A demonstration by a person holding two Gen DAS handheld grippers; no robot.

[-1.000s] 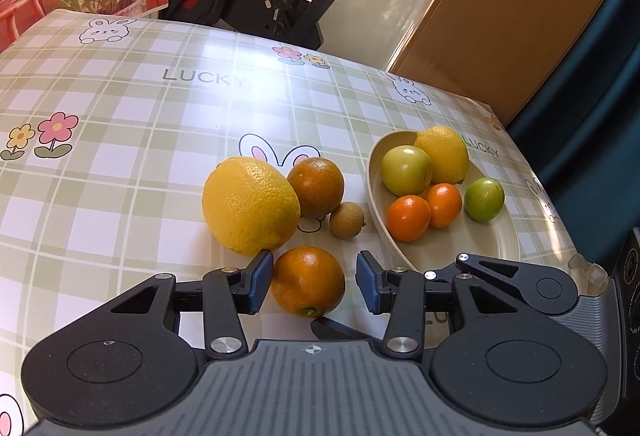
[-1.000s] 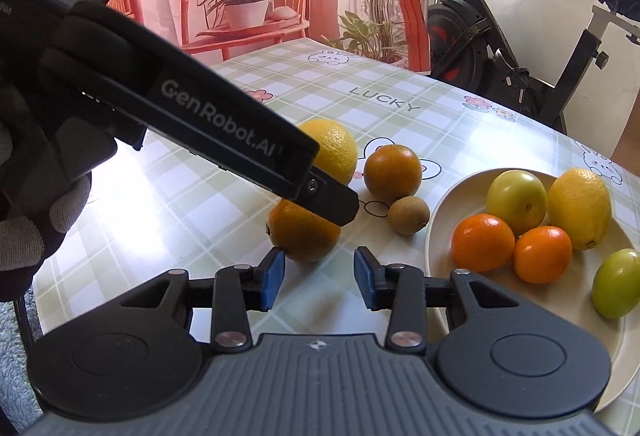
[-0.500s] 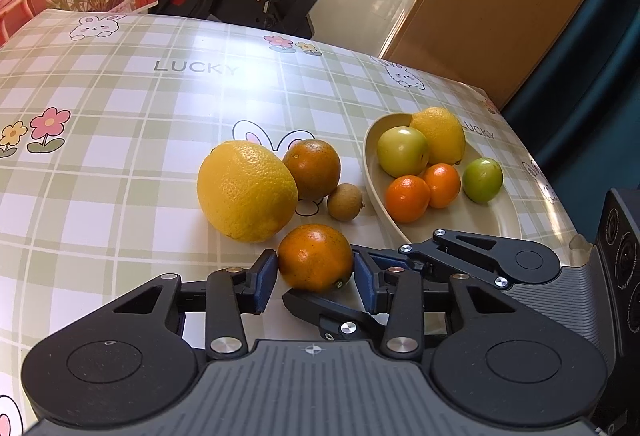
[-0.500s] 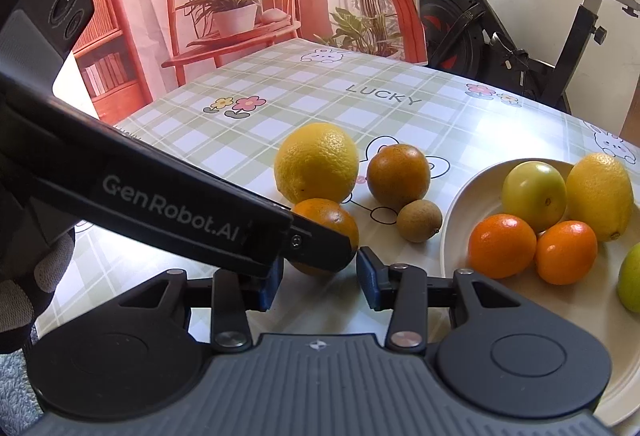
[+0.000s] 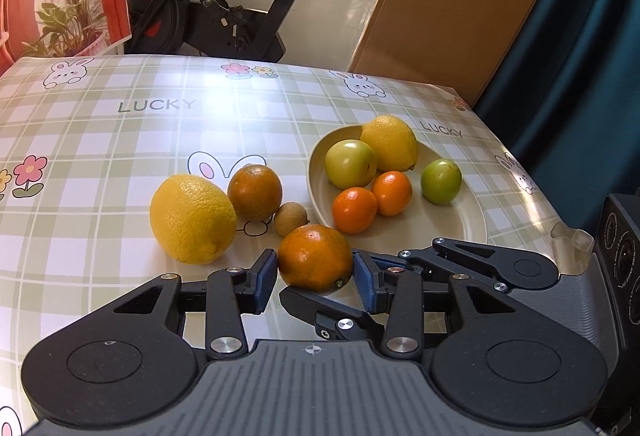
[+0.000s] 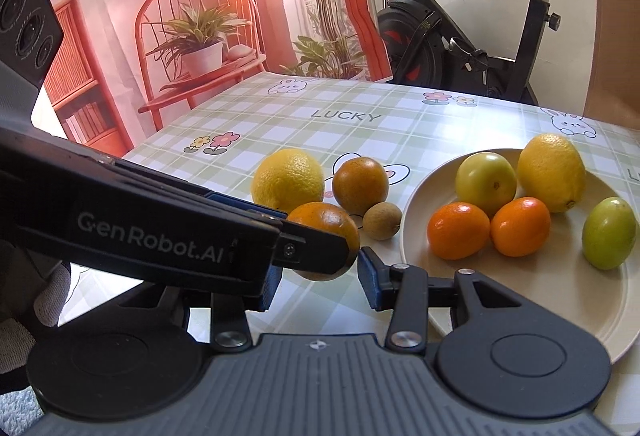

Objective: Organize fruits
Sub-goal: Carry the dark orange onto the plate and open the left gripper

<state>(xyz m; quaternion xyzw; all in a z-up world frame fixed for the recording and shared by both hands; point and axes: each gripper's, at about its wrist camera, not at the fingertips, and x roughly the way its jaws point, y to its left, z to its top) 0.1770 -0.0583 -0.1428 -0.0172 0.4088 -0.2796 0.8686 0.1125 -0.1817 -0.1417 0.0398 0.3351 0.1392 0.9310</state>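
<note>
Two tongs meet on one orange (image 5: pixel 315 259), lower centre of frame: my left tongs (image 5: pixel 316 278) clamp it; right tongs (image 6: pixel 316 278) narrowly parted, empty, orange just ahead; plate (image 5: pixel 472 232) right.

The word "LUCKY" is printed on the checked cloth (image 5: pixel 120 139) covering the surface, once near the far middle and again beside the plate (image 5: pixel 472 232), while "GenRobot.AI" stands in pale letters on the left tongs (image 6: pixel 320 248).
</note>
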